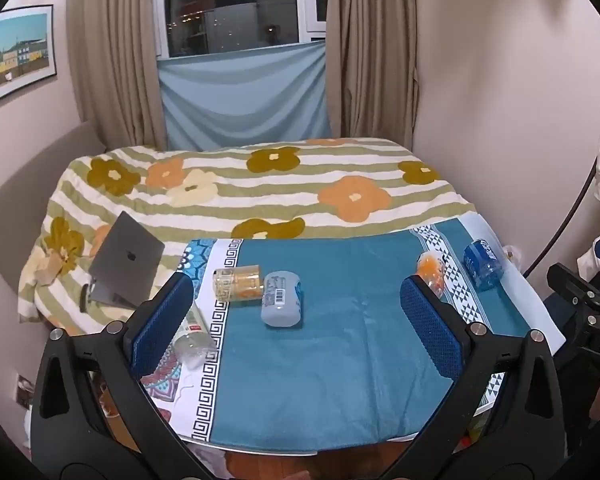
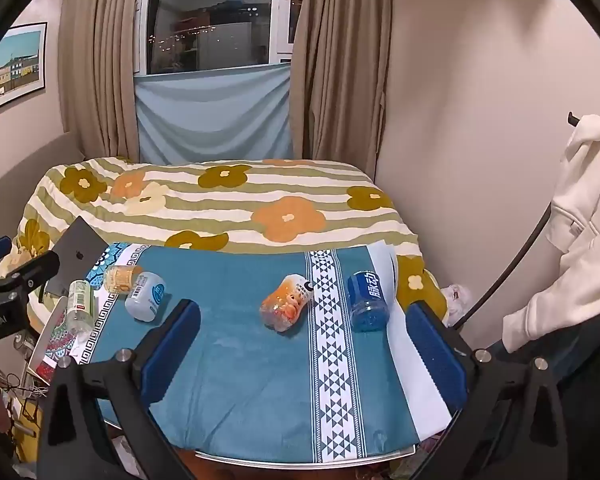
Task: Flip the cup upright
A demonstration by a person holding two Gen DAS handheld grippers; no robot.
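Observation:
Several cut-off bottle cups lie on their sides on a teal cloth. A grey-blue cup lies at left of centre, touching a yellow cup. A clear green-labelled cup lies at the left edge. An orange cup and a dark blue cup lie at the right. My left gripper is open and empty, above the near cloth. My right gripper is open and empty, nearer than the orange cup.
A floral striped blanket covers the bed behind the cloth. A grey laptop rests at its left. Curtains and a window stand behind. A white hoodie hangs at right. The right gripper's body shows at the right edge.

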